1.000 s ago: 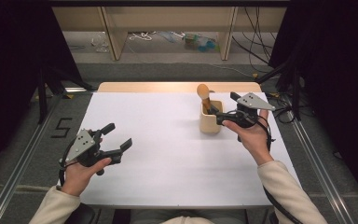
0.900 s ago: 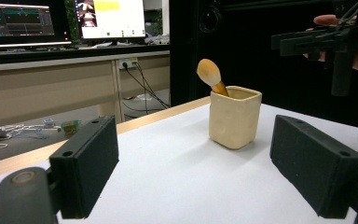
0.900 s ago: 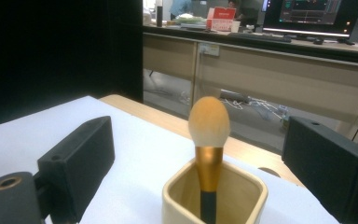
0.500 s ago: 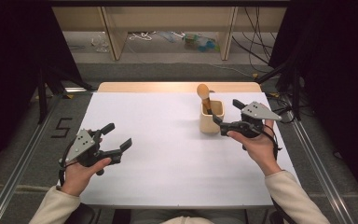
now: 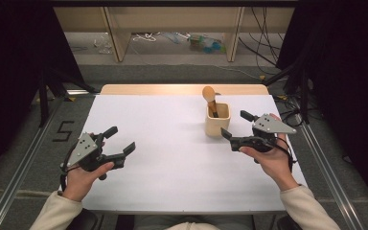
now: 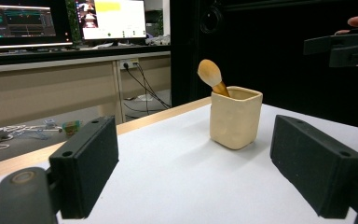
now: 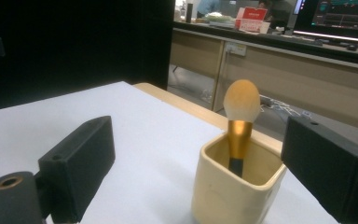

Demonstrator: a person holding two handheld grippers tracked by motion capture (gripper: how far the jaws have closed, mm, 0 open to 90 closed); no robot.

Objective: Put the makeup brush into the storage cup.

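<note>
The right tool point(image 5: 235, 125) is hovering with jaws spread just beside the cream cup point(image 5: 217, 119) holding the brush point(image 5: 210, 97), while the left tool point(image 5: 122, 139) is gaping empty over the bench point(image 5: 172, 158).

I can read one mark: a black "5" on the grey floor point(image 5: 63, 130), just left of the white table point(image 5: 163, 115). The writing on the monitors point(image 6: 109, 18) behind that table is too blurred to read.
</note>
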